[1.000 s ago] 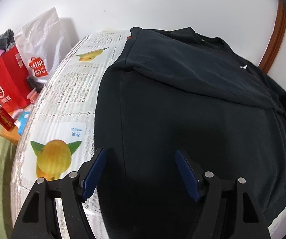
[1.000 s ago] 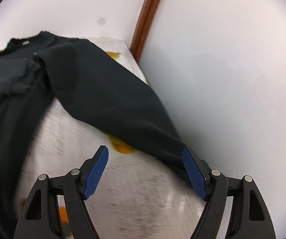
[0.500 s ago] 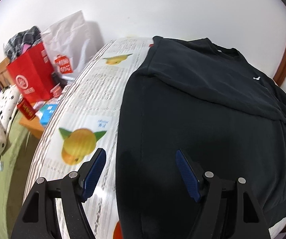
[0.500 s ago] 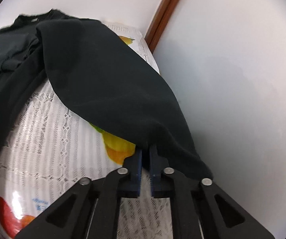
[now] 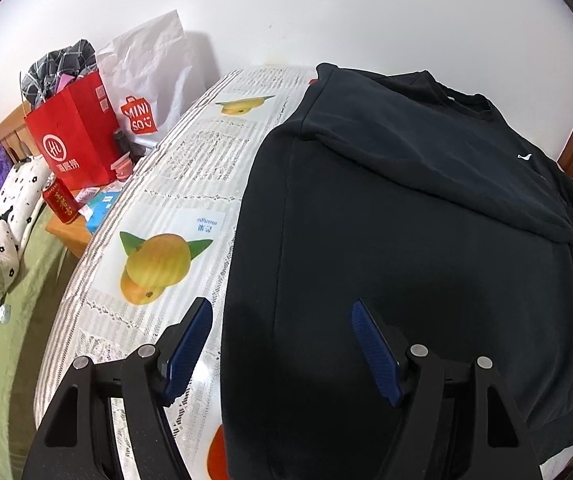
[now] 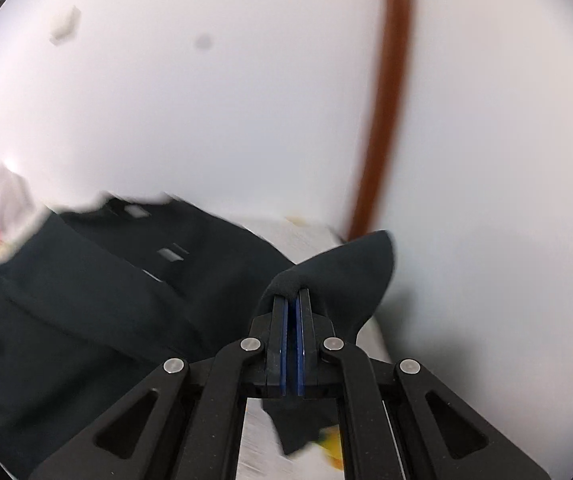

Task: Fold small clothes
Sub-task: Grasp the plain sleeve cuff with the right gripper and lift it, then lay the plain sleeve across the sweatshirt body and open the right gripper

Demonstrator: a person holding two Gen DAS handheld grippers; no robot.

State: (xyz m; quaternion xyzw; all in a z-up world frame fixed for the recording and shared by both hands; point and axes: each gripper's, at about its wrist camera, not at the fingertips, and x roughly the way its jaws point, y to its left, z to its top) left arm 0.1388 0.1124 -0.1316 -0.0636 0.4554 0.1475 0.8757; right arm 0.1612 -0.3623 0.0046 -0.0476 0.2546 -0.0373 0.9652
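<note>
Left wrist view: left hand-held gripper [image 5: 282, 330] spread wide, empty, hovering over black sweatshirt [image 5: 406, 248] lying flat on fruit-print cloth [image 5: 174, 200] covering desk. Red bag [image 5: 74, 140] beside desk.

Right wrist view: right hand-held gripper [image 6: 292, 300] clamped on sleeve [image 6: 350, 276], lifted clear of desk; image blurred.

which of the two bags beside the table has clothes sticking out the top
The red bag, nearer the left gripper: checked grey fabric pokes out of it. The white Miniso bag behind it shows nothing at its top.
</note>
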